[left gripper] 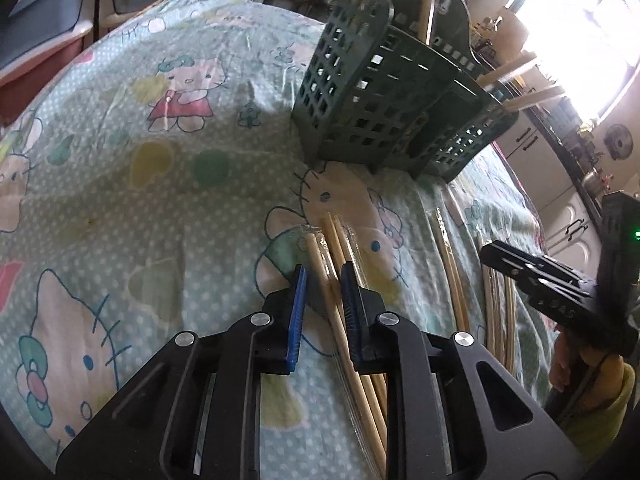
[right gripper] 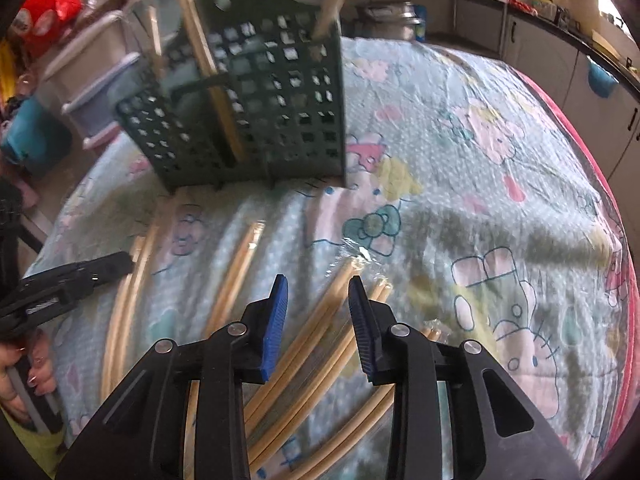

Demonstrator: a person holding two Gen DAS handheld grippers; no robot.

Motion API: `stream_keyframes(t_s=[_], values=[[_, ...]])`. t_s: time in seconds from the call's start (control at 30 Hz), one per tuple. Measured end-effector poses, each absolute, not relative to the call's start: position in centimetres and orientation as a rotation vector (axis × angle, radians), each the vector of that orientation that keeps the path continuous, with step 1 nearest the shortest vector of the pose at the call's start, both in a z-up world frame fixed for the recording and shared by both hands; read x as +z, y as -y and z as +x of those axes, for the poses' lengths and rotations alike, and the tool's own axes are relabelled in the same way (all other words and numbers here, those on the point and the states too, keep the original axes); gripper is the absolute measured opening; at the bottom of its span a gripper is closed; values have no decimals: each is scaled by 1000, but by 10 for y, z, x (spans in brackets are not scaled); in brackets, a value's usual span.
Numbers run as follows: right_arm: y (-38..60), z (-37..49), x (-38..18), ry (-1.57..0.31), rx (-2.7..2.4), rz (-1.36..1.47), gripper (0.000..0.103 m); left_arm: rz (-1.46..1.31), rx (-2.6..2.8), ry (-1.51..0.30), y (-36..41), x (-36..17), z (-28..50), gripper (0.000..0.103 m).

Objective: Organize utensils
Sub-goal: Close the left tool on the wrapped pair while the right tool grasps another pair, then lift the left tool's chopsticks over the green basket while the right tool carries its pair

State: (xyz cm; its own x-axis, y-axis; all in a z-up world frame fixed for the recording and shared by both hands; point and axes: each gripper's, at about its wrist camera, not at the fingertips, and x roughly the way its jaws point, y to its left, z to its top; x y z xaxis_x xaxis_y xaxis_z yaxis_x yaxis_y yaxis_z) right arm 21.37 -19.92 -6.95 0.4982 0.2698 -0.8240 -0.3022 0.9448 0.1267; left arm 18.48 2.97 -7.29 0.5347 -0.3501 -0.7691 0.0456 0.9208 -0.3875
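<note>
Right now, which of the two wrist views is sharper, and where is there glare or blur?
Left wrist view: sharper overall, but the window at upper right is blown out white behind the green utensil basket. Right wrist view: motion-smeared, the basket and loose chopsticks soft-edged; no strong glare. Both bend edges, fisheye style.

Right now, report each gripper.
Left gripper: narrow, around the chopsticks; grip cannot be told.
Right gripper: open over wrapped chopsticks.
</note>
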Motion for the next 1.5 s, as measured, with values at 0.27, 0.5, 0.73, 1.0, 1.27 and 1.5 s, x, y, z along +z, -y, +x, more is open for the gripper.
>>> stream_keyframes(t_s=[0.27, 0.5, 0.73, 1.0, 1.27, 1.5], values=[[197, 232, -79, -1024, 311, -31, 29, -386, -239, -1004, -36, -76, 202, 14], [197, 248, -80, -1037, 296, -15, 30, -421, -229, -1021, -39, -76, 216, 15], [195, 264, -84, -1041, 286, -19, 30, -461, -250, -1032, -38, -72, 232, 36], [201, 282, -84, -1024, 305, -17, 19, -487, -224, -1028, -46, -74, 245, 19], [206, 282, -70, -972, 384, 69, 10, -478, -224, -1029, -49, -75, 247, 7], [205, 268, -41, -872, 470, 98, 10, -459, -283, -934, -43, -49, 232, 1]])
